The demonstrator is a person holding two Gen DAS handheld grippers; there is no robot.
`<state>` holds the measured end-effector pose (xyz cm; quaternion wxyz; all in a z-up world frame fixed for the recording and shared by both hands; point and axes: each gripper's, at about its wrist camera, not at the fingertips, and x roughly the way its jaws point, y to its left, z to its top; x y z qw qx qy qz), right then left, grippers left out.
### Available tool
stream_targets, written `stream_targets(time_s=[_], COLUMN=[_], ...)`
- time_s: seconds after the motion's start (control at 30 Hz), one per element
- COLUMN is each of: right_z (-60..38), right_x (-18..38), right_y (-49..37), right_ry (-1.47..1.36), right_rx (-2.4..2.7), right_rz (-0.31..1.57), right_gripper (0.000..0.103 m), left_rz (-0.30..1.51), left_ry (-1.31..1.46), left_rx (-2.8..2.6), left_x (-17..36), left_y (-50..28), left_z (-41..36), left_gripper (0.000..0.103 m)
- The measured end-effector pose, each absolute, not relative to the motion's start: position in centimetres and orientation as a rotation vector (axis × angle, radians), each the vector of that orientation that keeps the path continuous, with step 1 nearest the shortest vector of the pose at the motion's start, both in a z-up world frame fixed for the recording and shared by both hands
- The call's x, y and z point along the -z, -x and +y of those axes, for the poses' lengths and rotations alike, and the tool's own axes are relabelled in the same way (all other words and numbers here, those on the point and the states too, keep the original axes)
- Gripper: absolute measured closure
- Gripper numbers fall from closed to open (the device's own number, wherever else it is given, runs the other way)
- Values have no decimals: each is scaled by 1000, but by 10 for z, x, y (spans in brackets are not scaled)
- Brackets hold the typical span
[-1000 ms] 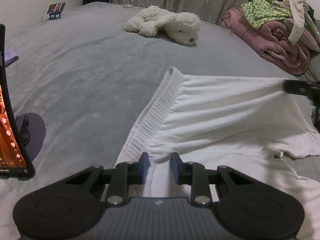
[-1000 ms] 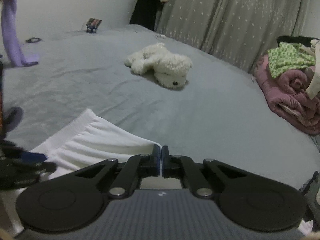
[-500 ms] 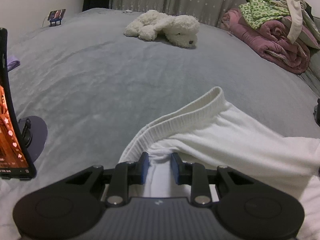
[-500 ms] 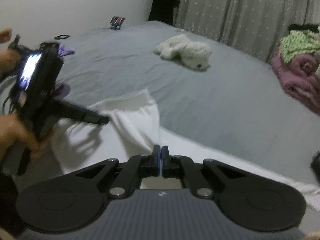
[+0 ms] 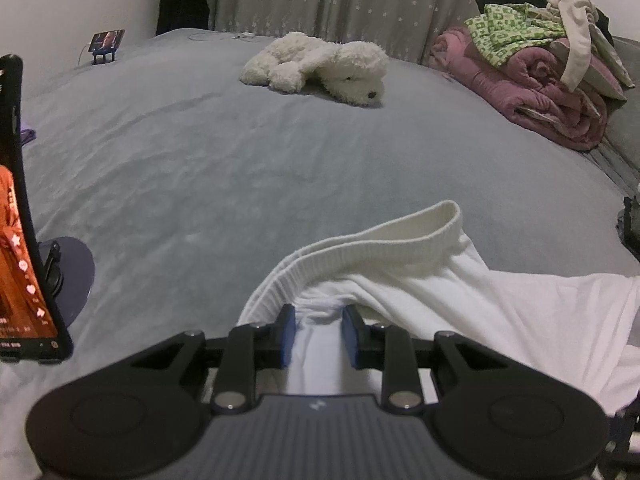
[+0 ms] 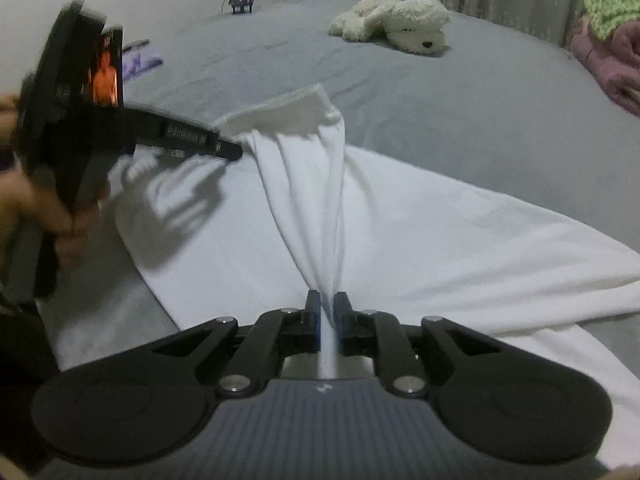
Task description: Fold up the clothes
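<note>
A: Step in hand, as I read it: laying down a fold of the white garment [image 6: 400, 232] on the bed [image 5: 240, 152]. The garment lies at the bed's near edge, ribbed waistband [image 5: 360, 248] toward the middle of the bed.

B: Right gripper [image 6: 327, 320]?

A: Its fingers [image 6: 313, 322] are narrow and just opening. A pinched ridge of white cloth runs between them, up toward the waistband. Pads look about off the cloth, so I'd call it a release under way.

B: And the left gripper [image 5: 319, 330]?

A: Fingers [image 5: 287, 332] part-way apart, gathered cloth just below the waistband bunched between them. Whether the pads truly pinch it, I cannot tell; it looks like a loose hold on a thick bundle. The right view shows this gripper from the side, its tip at the waistband's near end.

B: What does the next move call for?

A: My guess: the right gripper lets go fully and lifts clear without dragging the ridge, then the raised pleat gets flattened. The waistband stands curled, so it needs laying flat before another fold.

B: Anything in the way?

A: Stuffed toy dog [image 5: 320, 66] and a pile of blankets and clothes [image 5: 548, 80] sit toward the bed's far edge and far right corner, well apart. A phone [image 5: 24, 264] on a stand sits at the left edge, near the cloth.
</note>
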<state>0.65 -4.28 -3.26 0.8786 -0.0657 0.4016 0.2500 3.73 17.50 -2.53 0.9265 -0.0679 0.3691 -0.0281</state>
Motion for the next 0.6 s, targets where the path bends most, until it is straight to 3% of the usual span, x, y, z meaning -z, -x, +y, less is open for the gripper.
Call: stream_targets(time_s=[0.03, 0.07, 0.13, 0.6], right_z=[-45, -46, -46, -32], right_x=[30, 28, 26, 39], right_y=[-10, -14, -23, -91], right_ry=[108, 78, 26, -120], right_rx=[-531, -537, -545, -597], right_rz=[834, 830, 818, 770], right_gripper=[83, 68, 56, 56], left_rz=[756, 755, 751, 681], left_ry=[144, 149, 158, 189], left_rx=[59, 60, 66, 133], left_x=[24, 23, 20, 17], left_y=[-36, -34, -30, 1], left_z=[176, 177, 179, 218], left_gripper=[76, 76, 75, 76])
